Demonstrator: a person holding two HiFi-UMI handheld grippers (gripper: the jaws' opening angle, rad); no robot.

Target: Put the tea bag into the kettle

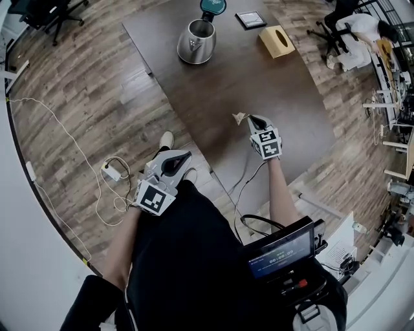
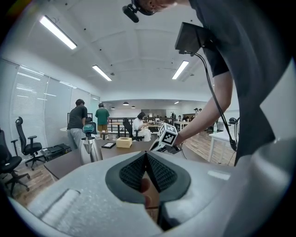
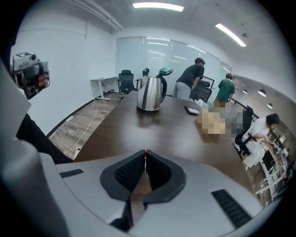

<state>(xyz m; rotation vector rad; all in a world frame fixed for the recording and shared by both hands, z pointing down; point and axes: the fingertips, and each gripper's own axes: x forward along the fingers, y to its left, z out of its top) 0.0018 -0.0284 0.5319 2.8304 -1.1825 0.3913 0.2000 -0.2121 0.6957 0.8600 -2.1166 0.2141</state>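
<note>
The steel kettle stands at the far end of the dark table with its teal lid swung up; it also shows in the right gripper view as the kettle and in the left gripper view as the kettle. My right gripper hovers over the table's near part, shut on a pale tea bag; a thin edge of it shows between the fingertips. My left gripper hangs off the table's left edge by my body, jaws shut with nothing in them.
A tan tissue box and a black flat device lie right of the kettle. A white cable and plug trail over the wood floor on the left. Office chairs and several people are at the room's far side.
</note>
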